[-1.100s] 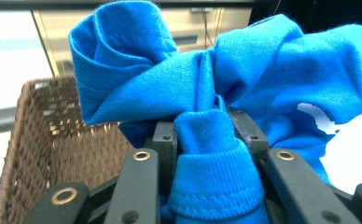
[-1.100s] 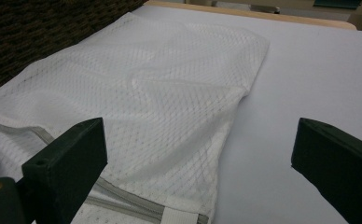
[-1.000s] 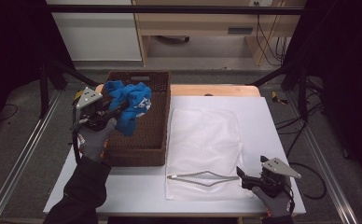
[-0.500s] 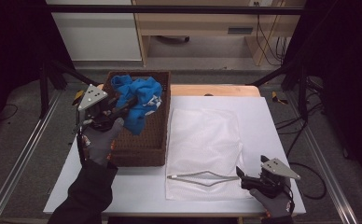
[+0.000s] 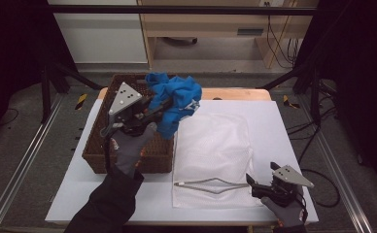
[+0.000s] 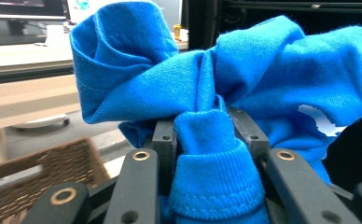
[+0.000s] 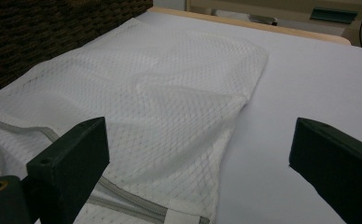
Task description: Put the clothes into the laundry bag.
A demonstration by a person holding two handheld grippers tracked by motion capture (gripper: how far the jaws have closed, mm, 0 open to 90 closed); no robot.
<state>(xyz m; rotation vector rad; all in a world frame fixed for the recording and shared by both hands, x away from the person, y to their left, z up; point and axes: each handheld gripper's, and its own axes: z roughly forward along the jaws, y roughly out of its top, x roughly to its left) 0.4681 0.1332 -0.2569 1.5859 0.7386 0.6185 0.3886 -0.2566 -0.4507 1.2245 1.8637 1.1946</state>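
Observation:
A bunched blue garment (image 5: 176, 102) (image 6: 226, 98) hangs in the air above the right rim of a brown wicker basket (image 5: 99, 145). My left gripper (image 5: 163, 106) (image 6: 211, 135) is shut on a fold of it, the ribbed hem squeezed between the black jaws. A white mesh laundry bag (image 5: 214, 155) (image 7: 137, 102) lies flat on the white table (image 5: 283, 126), its grey zipper (image 5: 211, 184) running along the near edge. Next to the bag's near right corner my right gripper (image 5: 250, 183) (image 7: 198, 154) rests low on the table, open, with nothing between its jaws.
The basket's woven wall (image 7: 44, 28) stands just left of the mesh bag. A wooden strip (image 5: 235, 93) borders the table's far edge. Metal frame rails (image 5: 16, 170) run along the left side, and cables (image 5: 322, 179) trail off to the right.
My left gripper has lifted the blue garment up out of the basket and carried it rightward toward the mesh bag. The right gripper has stayed where it was.

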